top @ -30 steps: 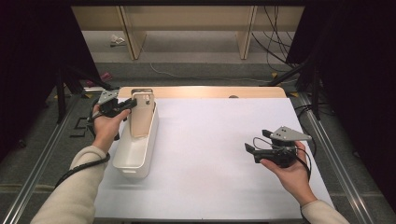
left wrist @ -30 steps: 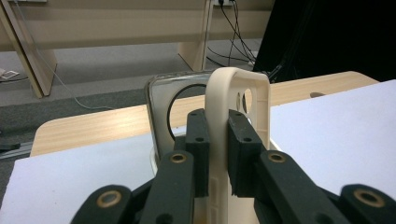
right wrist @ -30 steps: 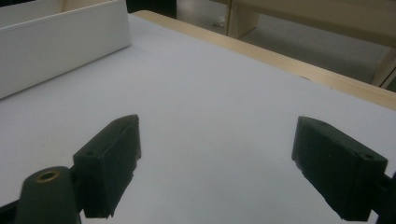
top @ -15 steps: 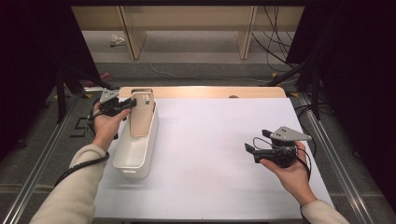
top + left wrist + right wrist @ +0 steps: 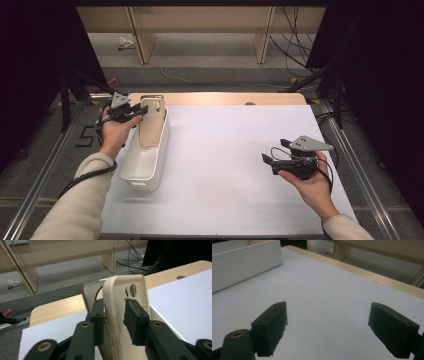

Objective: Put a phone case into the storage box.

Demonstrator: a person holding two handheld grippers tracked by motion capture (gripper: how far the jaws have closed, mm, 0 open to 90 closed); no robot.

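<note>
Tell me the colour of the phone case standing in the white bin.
Cream-beige phone case, seen best in the left gripper view.

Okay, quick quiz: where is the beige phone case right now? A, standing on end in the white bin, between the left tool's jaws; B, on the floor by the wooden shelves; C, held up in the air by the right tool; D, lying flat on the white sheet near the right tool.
A: the beige phone case stands upright in the white bin, with the left tool astride it, its jaws having just been opening.
</note>
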